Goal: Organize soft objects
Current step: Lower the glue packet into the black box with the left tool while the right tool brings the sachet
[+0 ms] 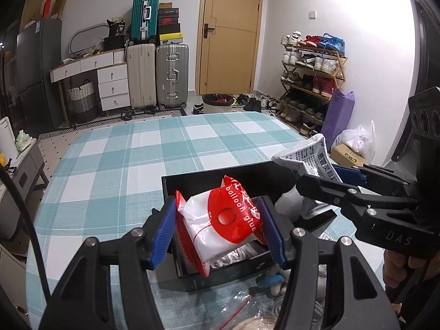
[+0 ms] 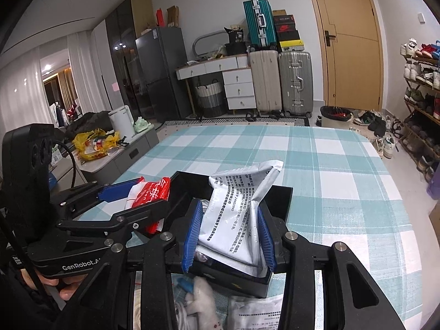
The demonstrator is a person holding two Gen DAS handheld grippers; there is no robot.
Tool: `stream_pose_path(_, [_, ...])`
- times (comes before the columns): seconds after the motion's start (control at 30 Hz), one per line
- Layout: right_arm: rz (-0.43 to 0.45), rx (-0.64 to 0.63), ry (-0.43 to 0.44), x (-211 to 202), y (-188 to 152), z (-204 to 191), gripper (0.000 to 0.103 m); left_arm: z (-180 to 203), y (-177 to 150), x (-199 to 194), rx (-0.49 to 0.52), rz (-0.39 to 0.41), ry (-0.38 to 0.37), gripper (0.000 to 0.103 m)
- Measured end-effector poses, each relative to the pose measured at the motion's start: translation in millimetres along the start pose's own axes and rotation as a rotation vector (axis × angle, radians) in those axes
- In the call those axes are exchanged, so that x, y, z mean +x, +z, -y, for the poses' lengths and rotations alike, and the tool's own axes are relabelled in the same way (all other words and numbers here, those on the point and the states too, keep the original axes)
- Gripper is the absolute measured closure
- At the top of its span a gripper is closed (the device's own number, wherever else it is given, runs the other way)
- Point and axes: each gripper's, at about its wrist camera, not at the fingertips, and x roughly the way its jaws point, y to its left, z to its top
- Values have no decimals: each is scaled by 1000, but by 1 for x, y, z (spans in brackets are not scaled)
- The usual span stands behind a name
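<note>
"Balloon glue" packet (image 1: 222, 217) in left hand-held gripper (image 1: 220, 228), "GenRobot.AI" branded.

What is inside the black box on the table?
The black box shows a shiny silver lining at its near end. The red-and-white balloon glue packet and the grey printed pouch, each held above it, cover most of the inside, so other contents cannot be seen.

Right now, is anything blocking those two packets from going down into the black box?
Nothing visible does. The left gripper holds the red-and-white packet and the right gripper holds the grey packet, both over the open black box. Its inside is mostly hidden behind them.
</note>
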Motion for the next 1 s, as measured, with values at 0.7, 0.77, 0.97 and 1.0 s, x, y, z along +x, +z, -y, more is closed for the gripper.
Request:
stream_pose_path(0.7, [-49,-41,-29,31,1,4,64,-1,-1,21,12,-47,5,44])
stream_pose_path(0.77, [-50,-41,-27,31,1,4,64,-1,-1,21,11,-49,9,44])
stream_pose_path(0.97, [-29,-32,-1,25,3,4,52,-2,0,16,7,-44,1,42])
stream_pose_path(1.0, [-21,-30,5,23,3,5,47,-3,0,15,5,-44,3,38])
